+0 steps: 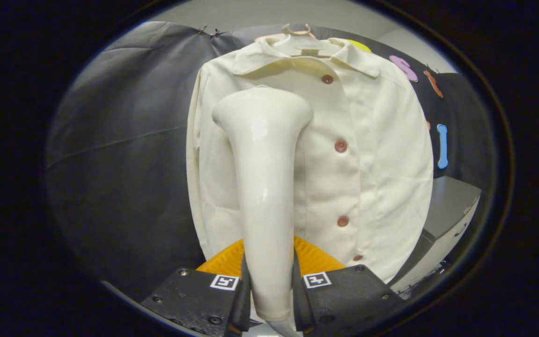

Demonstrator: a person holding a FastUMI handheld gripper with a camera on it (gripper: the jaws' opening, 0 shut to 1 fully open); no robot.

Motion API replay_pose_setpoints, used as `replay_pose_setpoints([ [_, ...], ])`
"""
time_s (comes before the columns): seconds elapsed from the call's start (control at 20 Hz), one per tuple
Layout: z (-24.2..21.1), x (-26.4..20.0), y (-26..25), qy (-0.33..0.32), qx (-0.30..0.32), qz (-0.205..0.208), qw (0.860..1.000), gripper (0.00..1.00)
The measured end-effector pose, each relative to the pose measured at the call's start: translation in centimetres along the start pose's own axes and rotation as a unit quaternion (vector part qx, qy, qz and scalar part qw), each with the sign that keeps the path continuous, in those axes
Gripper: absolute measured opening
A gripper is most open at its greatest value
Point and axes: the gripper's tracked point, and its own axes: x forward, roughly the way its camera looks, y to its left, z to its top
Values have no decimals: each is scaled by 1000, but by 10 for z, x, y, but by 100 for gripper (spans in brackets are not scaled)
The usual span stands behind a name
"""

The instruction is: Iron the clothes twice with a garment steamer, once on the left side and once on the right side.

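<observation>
clamping the glossy cream plastic garment steamer (265, 187) by its handle, tongs (269, 292) aim its flared head at the shirt's left panel. cream buttoned cotton shirt (377, 154) hangs on a pale hanger (303, 41), front spread flat for steaming.

Even, soft light; sharp focus centrally. Glare streaks on the glossy steamer (265, 187). Fisheye bends and dims the rim.

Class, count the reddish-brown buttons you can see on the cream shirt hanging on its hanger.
4, running down the front placket of the cream shirt: below the collar, chest, lower, near the hem. The white garment steamer, clamped in the gripper, may hide more.
</observation>
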Motion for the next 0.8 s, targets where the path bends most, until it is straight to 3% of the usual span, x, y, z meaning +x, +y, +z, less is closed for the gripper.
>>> replay_pose_setpoints([
  [0.8,-151,1,-8,153,35,5,988,36],
])
